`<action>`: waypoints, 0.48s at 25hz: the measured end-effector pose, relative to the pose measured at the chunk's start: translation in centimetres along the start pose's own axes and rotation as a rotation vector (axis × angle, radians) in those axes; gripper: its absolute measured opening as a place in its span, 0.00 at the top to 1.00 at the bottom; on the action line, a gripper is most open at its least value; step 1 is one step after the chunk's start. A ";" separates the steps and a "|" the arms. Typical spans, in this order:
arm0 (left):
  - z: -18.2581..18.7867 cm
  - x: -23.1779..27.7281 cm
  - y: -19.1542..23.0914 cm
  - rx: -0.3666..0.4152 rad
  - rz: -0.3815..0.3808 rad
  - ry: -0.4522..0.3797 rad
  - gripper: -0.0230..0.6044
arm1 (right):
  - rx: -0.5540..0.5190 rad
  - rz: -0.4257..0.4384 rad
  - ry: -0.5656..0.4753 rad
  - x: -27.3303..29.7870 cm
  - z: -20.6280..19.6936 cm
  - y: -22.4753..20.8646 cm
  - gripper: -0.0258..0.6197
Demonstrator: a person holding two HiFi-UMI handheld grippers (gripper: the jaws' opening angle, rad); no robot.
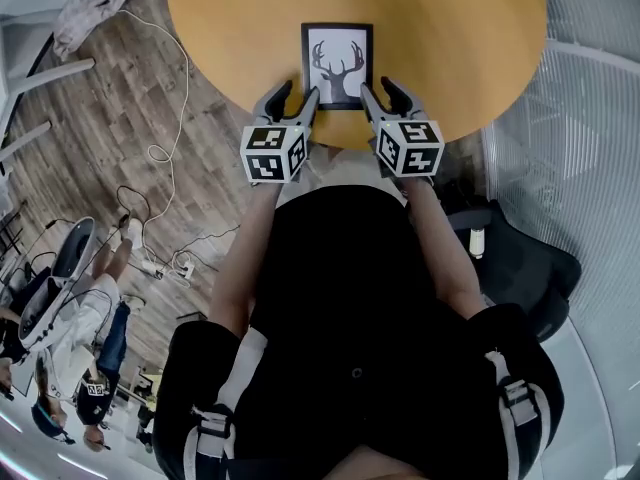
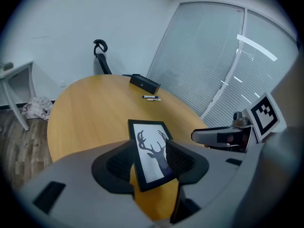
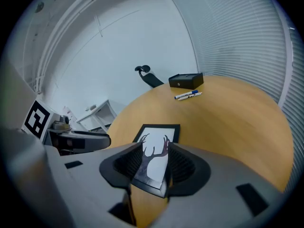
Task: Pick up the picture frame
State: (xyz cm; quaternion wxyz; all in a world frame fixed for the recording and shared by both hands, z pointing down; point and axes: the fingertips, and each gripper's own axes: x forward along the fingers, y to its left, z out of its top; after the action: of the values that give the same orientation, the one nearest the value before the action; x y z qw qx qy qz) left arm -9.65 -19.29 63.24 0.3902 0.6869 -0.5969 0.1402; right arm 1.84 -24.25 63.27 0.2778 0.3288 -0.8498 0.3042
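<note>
A black picture frame (image 1: pixel 337 65) with a deer-head silhouette lies flat on the round wooden table (image 1: pixel 450 38), near its front edge. My left gripper (image 1: pixel 295 98) sits at the frame's lower left corner and my right gripper (image 1: pixel 383 92) at its lower right corner. Both stand open and hold nothing. In the left gripper view the frame (image 2: pixel 151 144) shows in the gap between the spread jaws of the left gripper (image 2: pixel 149 159). The right gripper view shows the frame (image 3: pixel 154 153) the same way between the jaws of the right gripper (image 3: pixel 151 164).
A black box (image 2: pixel 144 83) and two pens (image 2: pixel 151 98) lie at the table's far side. Behind it stands a black chair (image 2: pixel 100 56). A white desk (image 2: pixel 16 80), crumpled cloth (image 2: pixel 35 107) and cables (image 1: pixel 165 148) occupy the wooden floor to the left. Window blinds (image 1: pixel 580 138) run along the right.
</note>
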 end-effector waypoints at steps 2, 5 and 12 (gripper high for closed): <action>-0.8 1.2 0.8 0.000 0.015 0.018 0.65 | 0.009 -0.009 0.019 1.2 -1.2 -1.0 0.71; -2.0 3.1 1.6 0.019 0.022 0.052 0.64 | 0.026 -0.020 0.038 2.8 -2.8 -2.3 0.71; -3.4 5.9 2.5 0.015 0.064 0.091 0.65 | 0.015 -0.044 0.066 5.0 -4.2 -3.7 0.71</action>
State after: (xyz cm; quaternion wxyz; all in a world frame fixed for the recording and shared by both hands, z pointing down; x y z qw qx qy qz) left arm -9.62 -21.04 70.27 0.4072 0.6632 -0.5991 0.1882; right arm 2.55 -25.49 70.58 0.3100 0.3392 -0.8303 0.3153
